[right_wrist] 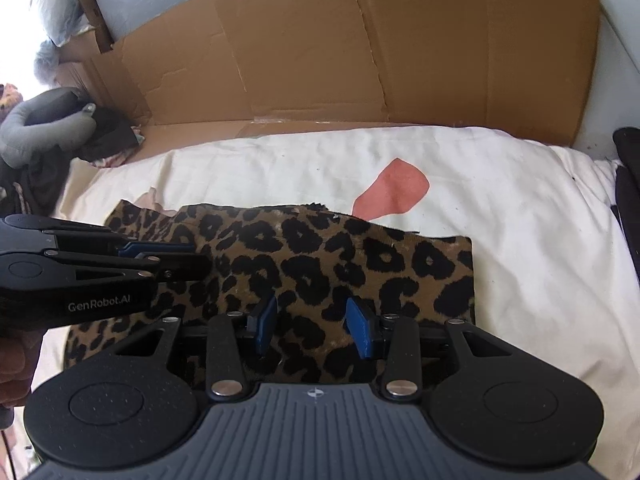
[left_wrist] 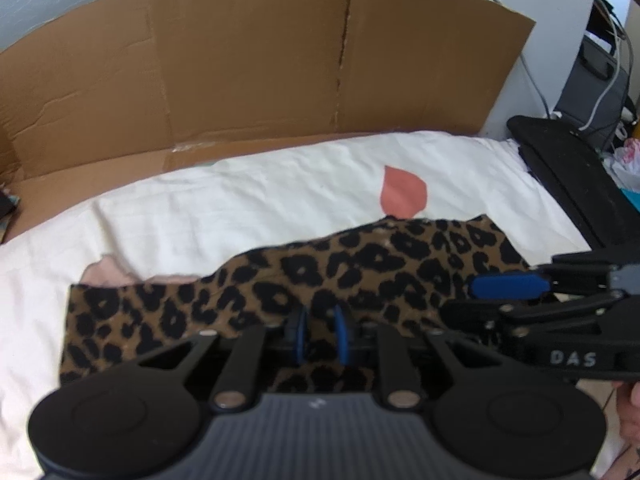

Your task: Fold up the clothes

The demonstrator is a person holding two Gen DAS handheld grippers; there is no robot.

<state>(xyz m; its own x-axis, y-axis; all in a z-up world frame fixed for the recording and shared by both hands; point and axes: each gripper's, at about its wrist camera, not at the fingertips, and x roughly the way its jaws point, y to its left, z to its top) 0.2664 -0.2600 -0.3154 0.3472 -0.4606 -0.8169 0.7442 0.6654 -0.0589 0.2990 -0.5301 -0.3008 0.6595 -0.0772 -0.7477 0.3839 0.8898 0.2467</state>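
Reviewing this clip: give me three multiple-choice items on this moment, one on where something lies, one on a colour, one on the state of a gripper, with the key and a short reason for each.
1. Where does the leopard-print cloth lie?
A. inside the cardboard box
B. on the white sheet
C. on the floor

2. What colour is the patch on the white sheet just beyond the cloth?
A. green
B. yellow
C. salmon pink

3. How does the right hand-held gripper stand?
A. open, jaws apart over the cloth
B. shut on the cloth
C. shut on the cardboard

Key:
1 B: the cloth is spread flat on the sheet, in front of the cardboard.
2 C: a salmon-pink shape shows beside the cloth's far edge.
3 A: its blue fingers stand well apart with cloth visible between them. The left hand-held gripper has a narrower gap.
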